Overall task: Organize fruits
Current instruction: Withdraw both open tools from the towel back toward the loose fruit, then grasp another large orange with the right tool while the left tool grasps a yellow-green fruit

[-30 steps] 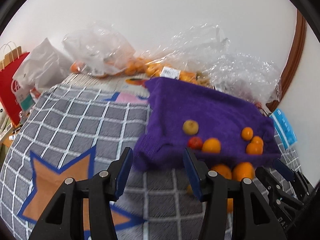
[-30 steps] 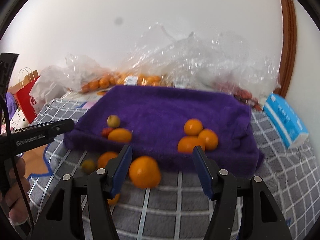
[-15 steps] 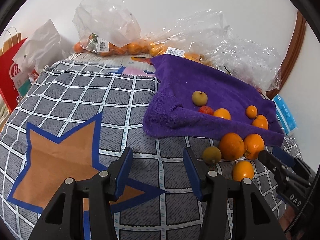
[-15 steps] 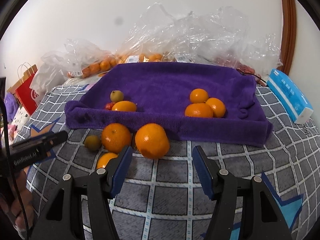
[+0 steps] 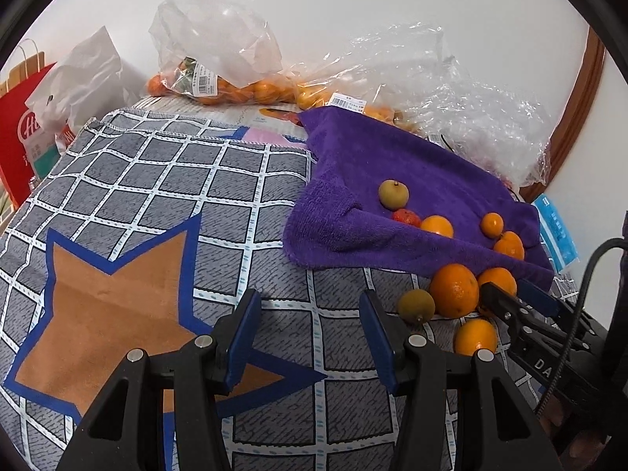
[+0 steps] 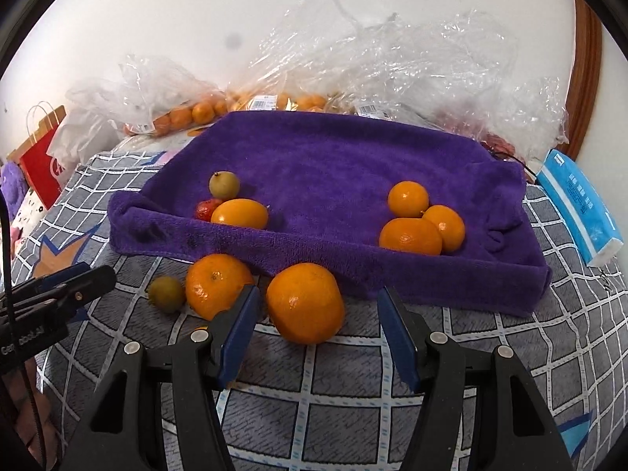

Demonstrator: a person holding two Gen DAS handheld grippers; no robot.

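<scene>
Purple and soft, the towel (image 6: 333, 165) lay on the grey checked cloth (image 6: 490, 353), with its front edge rolled up like a little wall. On the towel sat a yellow-green fruit (image 6: 224, 184), a small red fruit (image 6: 207, 209) and an oval orange fruit (image 6: 239, 214) on one side — and three small oranges (image 6: 422, 221) huddled together on the other.

In front of the towel, on the cloth, were two big oranges (image 6: 305, 303) and a small green fruit (image 6: 166, 294). One more orange (image 5: 475, 335) lay nearer, mostly hidden in the right view.

The right gripper (image 6: 318, 329) was wide open and held nothing; one big orange sat just ahead, between its blue tips. The left gripper (image 5: 310, 333) was wide open too, over bare cloth beside an orange star (image 5: 110, 310). Bags (image 6: 188, 106) at the back probably held more oranges.
</scene>
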